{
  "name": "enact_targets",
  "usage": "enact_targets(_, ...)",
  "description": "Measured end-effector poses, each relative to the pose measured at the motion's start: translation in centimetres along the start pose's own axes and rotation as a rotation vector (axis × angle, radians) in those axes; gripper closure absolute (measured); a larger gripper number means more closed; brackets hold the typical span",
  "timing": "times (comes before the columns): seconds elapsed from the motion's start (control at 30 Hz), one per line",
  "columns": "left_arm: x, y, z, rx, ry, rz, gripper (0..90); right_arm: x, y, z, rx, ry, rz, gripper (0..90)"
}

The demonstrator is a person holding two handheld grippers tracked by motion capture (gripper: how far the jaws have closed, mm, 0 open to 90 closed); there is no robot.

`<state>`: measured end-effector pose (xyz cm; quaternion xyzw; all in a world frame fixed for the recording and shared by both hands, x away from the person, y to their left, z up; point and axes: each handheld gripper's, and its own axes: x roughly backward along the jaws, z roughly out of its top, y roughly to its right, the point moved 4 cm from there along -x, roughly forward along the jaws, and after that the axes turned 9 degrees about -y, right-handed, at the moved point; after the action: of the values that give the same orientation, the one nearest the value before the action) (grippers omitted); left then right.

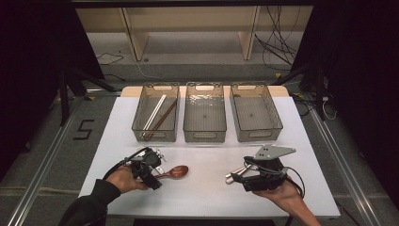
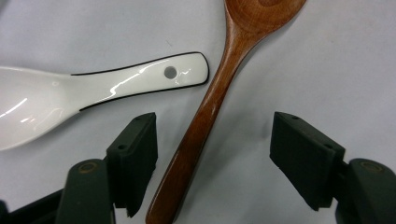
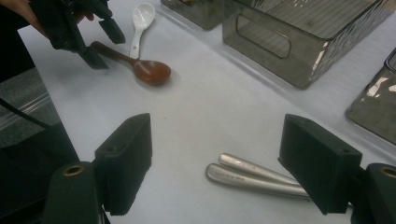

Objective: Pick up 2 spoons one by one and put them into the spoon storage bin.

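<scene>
So the left hand-held gripper (image 2: pixel 212 154) is sitting low over the worktop (image 1: pixel 207 188) at the near left, jaws apart with the wooden spoon (image 2: pixel 205 112) handle running between them, pads not pressing on it yet as far as I can see. The handle's long axis runs pretty much straight away from the gripper, bowl at the far end, so the jaws straddle it crosswise, which looks right for a pinch. A white spoon (image 2: pixel 93 93) lies just beside it, its handle tip nearly touching the wood. The right hand-held gripper (image 3: pixel 224 163) hangs open at the near right, with 2 metal handles (image 3: pixel 257 175) lying just ahead of it. Further back sit 3 bins (image 1: pixel 204 117), the left 1 holding chopsticks (image 1: pixel 157 115).
</scene>
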<state>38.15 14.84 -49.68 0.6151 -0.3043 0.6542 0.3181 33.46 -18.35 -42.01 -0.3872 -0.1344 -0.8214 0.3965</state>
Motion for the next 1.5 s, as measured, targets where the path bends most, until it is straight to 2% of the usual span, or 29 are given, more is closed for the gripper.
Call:
enact_targets(0.13,-0.2,-0.1,0.2,-0.003,0.008,-0.004,40.0,0.0,0.1,0.0,-0.004,0.001,-0.003,26.3)
enact_targets(0.2,-0.3,-0.2,0.3,-0.023,-0.001,-0.001,44.6,0.1,0.0,0.0,-0.002,0.0,-0.004,26.3)
enact_targets(0.3,-0.4,-0.1,0.6,-0.031,0.004,0.005,52.0,0.0,0.1,-0.1,-0.001,-0.002,-0.006,26.3)
enact_targets(0.33,-0.4,0.0,0.7,-0.049,0.001,0.006,55.3,0.0,0.1,-0.1,-0.004,-0.003,-0.006,26.3)
enact_targets(0.43,-0.5,0.1,0.9,-0.057,-0.001,0.002,61.4,0.1,0.1,-0.1,-0.005,-0.001,-0.007,26.3)
enact_targets(0.53,-0.5,0.1,1.0,-0.044,0.001,-0.008,67.1,0.1,0.0,-0.1,-0.002,-0.003,-0.009,26.3)
enact_targets(0.7,-0.4,0.5,1.1,-0.099,-0.013,-0.005,75.5,0.2,0.0,-0.1,0.001,-0.001,-0.012,26.4)
enact_targets(1.03,-0.4,0.7,1.1,-0.144,-0.007,0.006,80.2,0.2,0.1,-0.2,-0.009,-0.005,-0.016,26.5)
enact_targets(1.2,0.0,0.5,1.1,-0.126,0.018,0.002,80.5,0.2,0.1,-0.2,-0.008,-0.004,-0.016,26.5)
enact_targets(1.27,0.2,0.5,1.0,-0.116,0.032,-0.018,80.5,0.2,0.1,-0.2,-0.01,-0.005,-0.016,26.5)
enact_targets(1.33,0.5,0.4,0.9,-0.106,0.045,-0.019,80.5,0.3,0.1,-0.2,-0.007,-0.006,-0.019,26.5)
enact_targets(1.5,1.7,0.5,1.1,-0.087,0.115,-0.053,80.5,0.3,0.2,-0.2,-0.012,-0.001,-0.017,26.4)
